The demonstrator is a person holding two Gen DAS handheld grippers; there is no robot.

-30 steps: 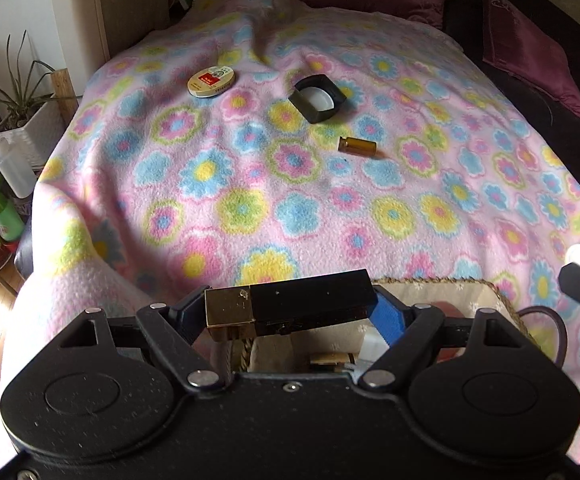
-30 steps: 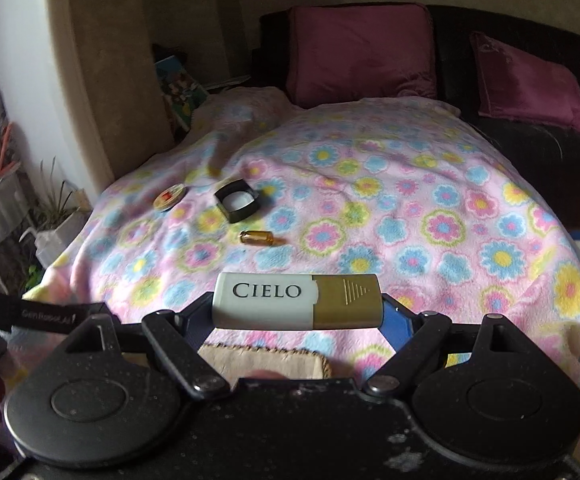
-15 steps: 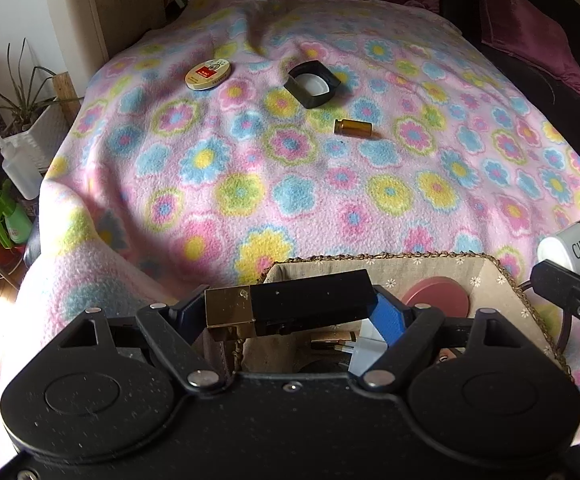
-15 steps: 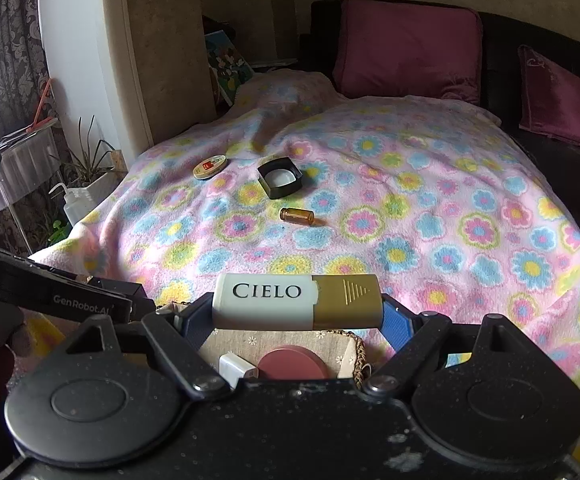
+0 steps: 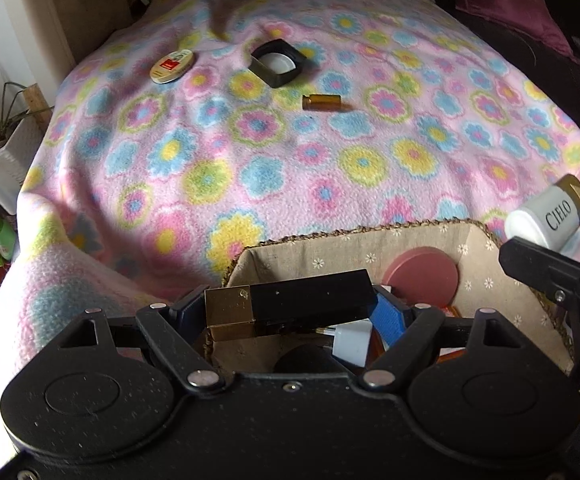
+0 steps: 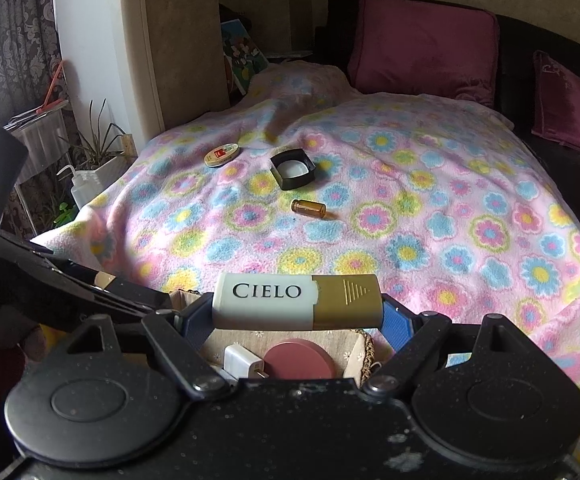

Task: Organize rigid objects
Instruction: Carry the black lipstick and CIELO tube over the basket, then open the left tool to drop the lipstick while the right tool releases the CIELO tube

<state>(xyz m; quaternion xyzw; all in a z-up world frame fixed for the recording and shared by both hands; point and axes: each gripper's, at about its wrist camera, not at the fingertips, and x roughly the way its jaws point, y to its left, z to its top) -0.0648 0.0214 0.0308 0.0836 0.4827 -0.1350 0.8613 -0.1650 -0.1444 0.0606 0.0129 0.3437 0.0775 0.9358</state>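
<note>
Your left gripper clamps the black-and-gold case endwise, poised over the basket for release. Your right gripper likewise grips the CIELO case above the same basket. Beyond, 3 items await on the bed: amber vial, black square lid, round tin.

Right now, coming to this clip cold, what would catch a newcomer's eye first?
The loud flowered blanket fills both views. In front, each gripper clamps a box crosswise: the left gripper a black and gold box, the right gripper a white and gold CIELO box, both over a lined basket already holding a pink round lid. Farther off, a round tin, a black square cap and a small amber vial lie loose.
</note>
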